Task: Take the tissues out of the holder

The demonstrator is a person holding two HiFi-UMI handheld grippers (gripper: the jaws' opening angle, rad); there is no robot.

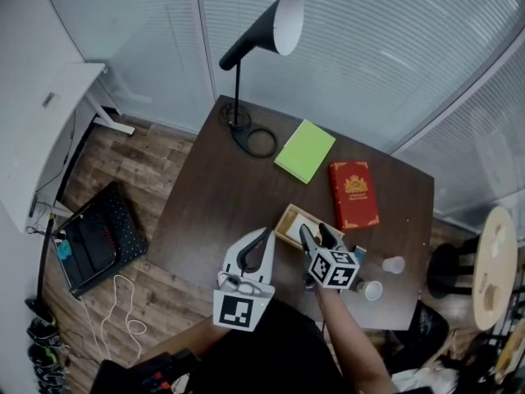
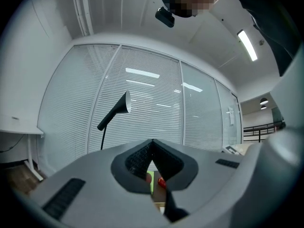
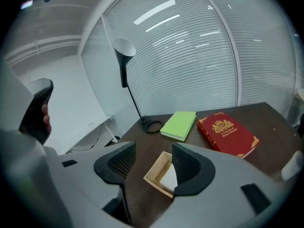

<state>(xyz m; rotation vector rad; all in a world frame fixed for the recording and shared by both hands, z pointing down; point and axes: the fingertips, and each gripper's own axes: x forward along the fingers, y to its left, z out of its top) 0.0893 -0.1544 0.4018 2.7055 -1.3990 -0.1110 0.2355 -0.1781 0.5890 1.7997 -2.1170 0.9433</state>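
Observation:
A shallow wooden tissue holder [image 1: 289, 218] lies on the dark table near its front edge, with white tissues [image 1: 306, 227] inside. My right gripper [image 1: 316, 233] hovers just over the holder's near end, open, with nothing between its pads. In the right gripper view the holder [image 3: 154, 174] and its tissues [image 3: 169, 178] show through the gap of the right gripper [image 3: 153, 149]. My left gripper [image 1: 267, 235] is held to the left of the holder, tilted upward. Its jaw tips meet, and the left gripper [image 2: 152, 144] is shut on nothing.
A black desk lamp [image 1: 246, 48] stands at the table's far left corner. A green book [image 1: 305, 150] and a red book [image 1: 353, 194] lie beyond the holder. Two small white cups [image 1: 394, 264] sit at the right front. A round stool [image 1: 496, 265] stands to the right.

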